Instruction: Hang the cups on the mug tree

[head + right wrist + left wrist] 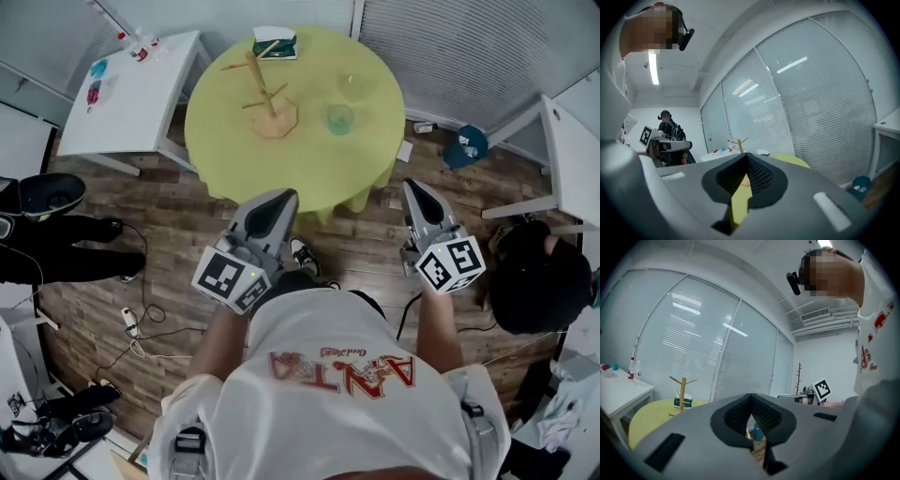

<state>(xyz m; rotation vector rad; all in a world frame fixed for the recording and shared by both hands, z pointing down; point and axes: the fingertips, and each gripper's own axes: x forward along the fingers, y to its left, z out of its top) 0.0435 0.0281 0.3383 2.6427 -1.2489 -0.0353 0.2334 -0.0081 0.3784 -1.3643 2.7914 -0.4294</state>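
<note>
A wooden mug tree (269, 101) stands on the round yellow-green table (225, 141) at the top of the head view. Two clear cups sit to its right, one greenish (339, 118) and one farther back (356, 84). Both grippers are held over the wooden floor, short of the table and pointing at it. My left gripper (284, 195) is shut with nothing in it, and so is my right gripper (410, 185). The left gripper view shows its jaw tips (751, 397) together, with the mug tree (683, 390) far off at the left. The right gripper view has its tips (746, 157) together and the mug tree (739, 144) beyond them.
A green and white box (275, 45) lies at the table's far edge. White tables stand at the left (131, 103) and right (572, 150). A blue object (466, 145) lies on the floor. A person (525, 281) sits close at my right. Cables (136, 323) trail at the left.
</note>
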